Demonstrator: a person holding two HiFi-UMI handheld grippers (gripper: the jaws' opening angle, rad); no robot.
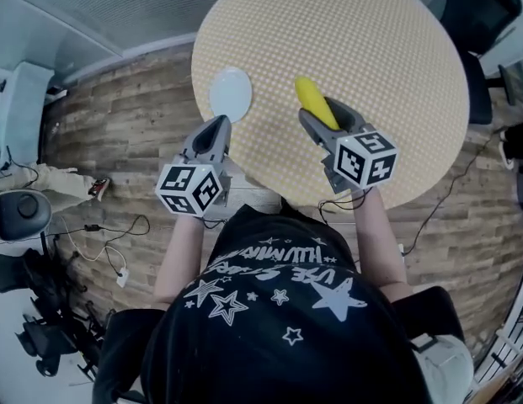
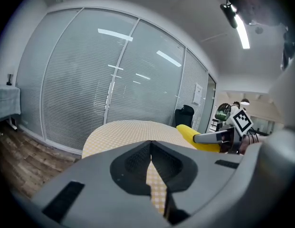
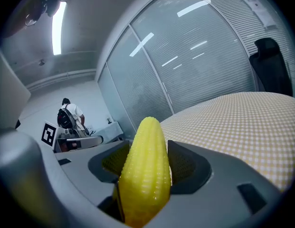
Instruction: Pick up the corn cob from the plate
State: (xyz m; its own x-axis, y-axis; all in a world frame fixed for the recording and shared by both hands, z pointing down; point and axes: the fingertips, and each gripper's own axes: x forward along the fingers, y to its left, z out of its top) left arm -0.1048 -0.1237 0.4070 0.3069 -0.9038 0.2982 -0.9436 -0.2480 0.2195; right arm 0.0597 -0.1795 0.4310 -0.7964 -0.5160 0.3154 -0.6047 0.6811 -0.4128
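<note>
A yellow corn cob (image 1: 312, 100) (image 3: 145, 172) sticks out from between the jaws of my right gripper (image 1: 327, 120), which is shut on it above the round table (image 1: 370, 49). Its tip points away from me. The white plate (image 1: 231, 93) lies bare near the table's left edge. My left gripper (image 1: 216, 130) hovers just in front of the plate, shut with nothing in it (image 2: 151, 163). In the left gripper view the corn cob (image 2: 197, 137) and the right gripper show off to the right.
The table has a yellow checked top. Wooden floor surrounds it, with cables (image 1: 101, 242) and equipment at the left. A black chair (image 1: 484, 7) stands at the table's far right. Glass walls with blinds (image 2: 104, 89) rise behind the table.
</note>
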